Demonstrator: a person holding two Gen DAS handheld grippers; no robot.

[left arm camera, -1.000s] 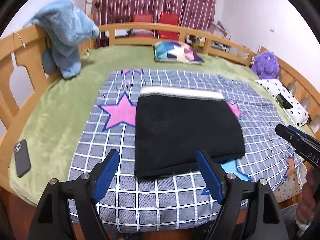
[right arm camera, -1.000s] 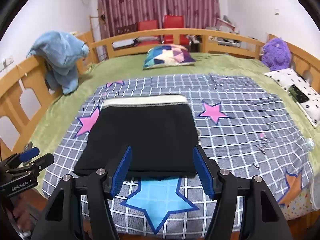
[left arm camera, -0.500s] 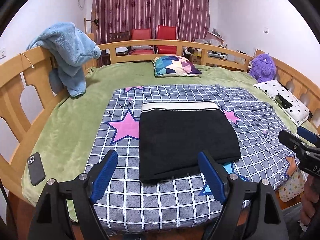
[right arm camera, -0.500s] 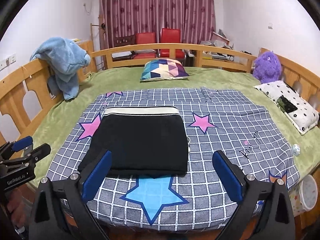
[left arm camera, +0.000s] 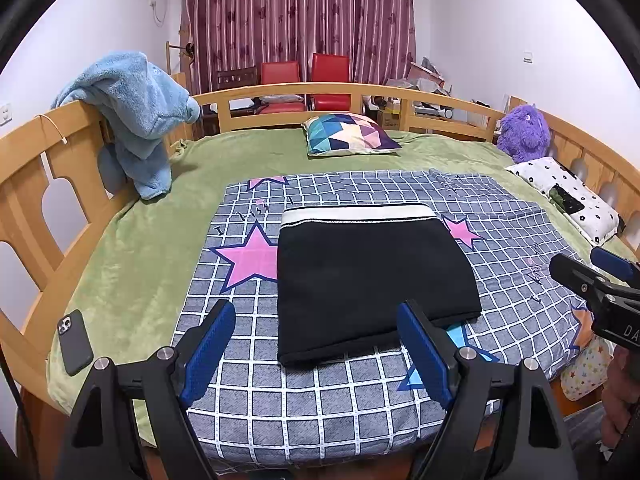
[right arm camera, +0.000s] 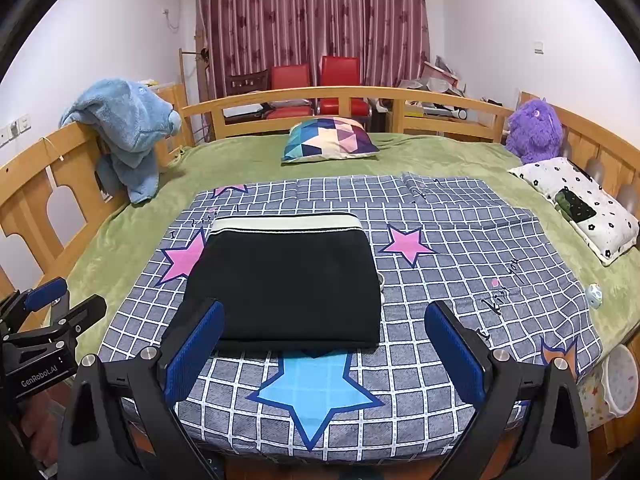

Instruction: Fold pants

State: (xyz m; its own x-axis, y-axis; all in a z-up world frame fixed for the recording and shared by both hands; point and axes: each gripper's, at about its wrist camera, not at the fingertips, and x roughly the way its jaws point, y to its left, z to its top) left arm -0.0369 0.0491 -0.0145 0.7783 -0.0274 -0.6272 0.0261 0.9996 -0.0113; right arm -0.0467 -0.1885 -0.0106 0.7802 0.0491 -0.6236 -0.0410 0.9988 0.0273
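The pants (left arm camera: 372,280) are seen lying as 1 compact black rectangle on the checked star-print blanket (left arm camera: 320,408), with the pale waistband (left arm camera: 356,213) at the far edge and the folded edge nearest the cameras. The folding is judged to be finished or all but finished: no loose leg is left showing, the edges are squared, and at most a final smoothing could be wanted. Neither claw is in contact with the cloth. The left gripper (left arm camera: 316,346) is held released, its blue pads wide apart and nothing between them, above the near edge of the blanket; the right gripper (right arm camera: 324,350) is likewise spread and empty, hanging short of the pants. By count, 1 pair of pants, 2 grippers, 1 blanket, 1 patterned cushion (left arm camera: 350,134), 1 purple plush toy (left arm camera: 524,134), 1 blue fleece garment (left arm camera: 136,120) over the wooden rail (left arm camera: 36,168), 1 dark phone (left arm camera: 74,342) at the left, 1 spotted pillow (right arm camera: 580,204) and 2 red chairs (right arm camera: 316,80) are seen
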